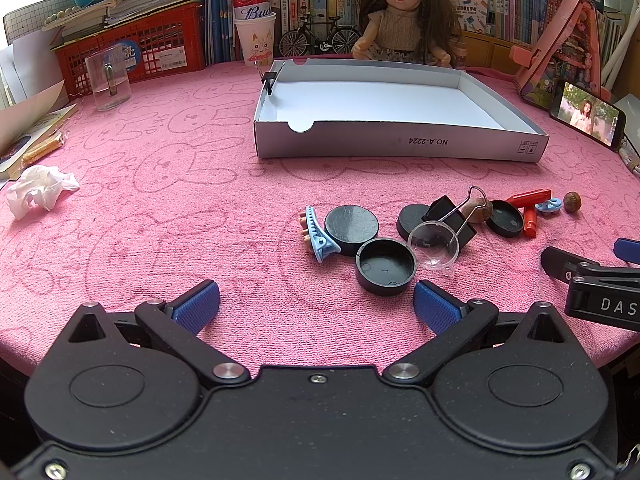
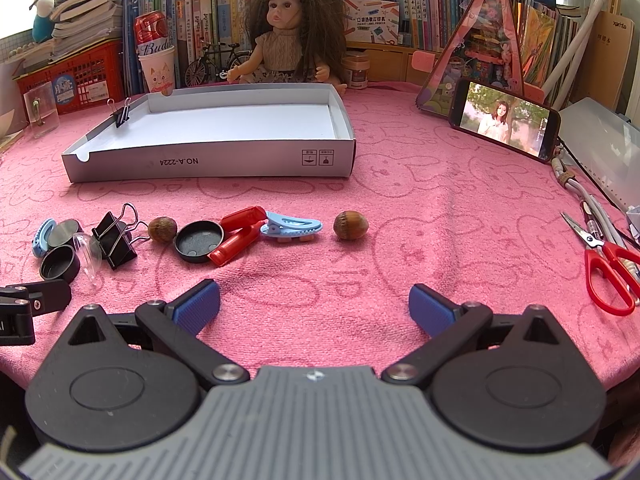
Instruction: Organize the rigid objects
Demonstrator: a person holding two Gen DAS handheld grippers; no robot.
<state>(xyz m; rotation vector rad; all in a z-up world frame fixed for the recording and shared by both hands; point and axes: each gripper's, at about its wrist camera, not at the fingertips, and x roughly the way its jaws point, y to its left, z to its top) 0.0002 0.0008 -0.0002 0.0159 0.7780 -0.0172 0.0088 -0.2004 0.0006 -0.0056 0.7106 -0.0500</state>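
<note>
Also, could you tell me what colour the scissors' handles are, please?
Red; the scissors show only in the right wrist view.

A shallow white cardboard box [image 2: 208, 162] sits on the pink towel-covered table [image 2: 400, 208], in front of a long-haired doll [image 2: 286, 46], with a small black binder clip [image 2: 122, 114] clamped on its left wall. Before the box runs a row of small items: from the left, a light blue plastic hair claw [image 1: 318, 234], round black plastic lids [image 1: 386, 266], a clear plastic dome [image 1: 434, 242] apparently leaning against a large black binder clip [image 1: 450, 218], then a red plastic clip [image 2: 238, 236], a light blue hair clip [image 2: 292, 226] and a brown hazelnut [image 2: 351, 225]. A smartphone [image 2: 504, 118] stands propped right of the box, and red-handled scissors [image 2: 604, 260] lie at the far right.
</note>
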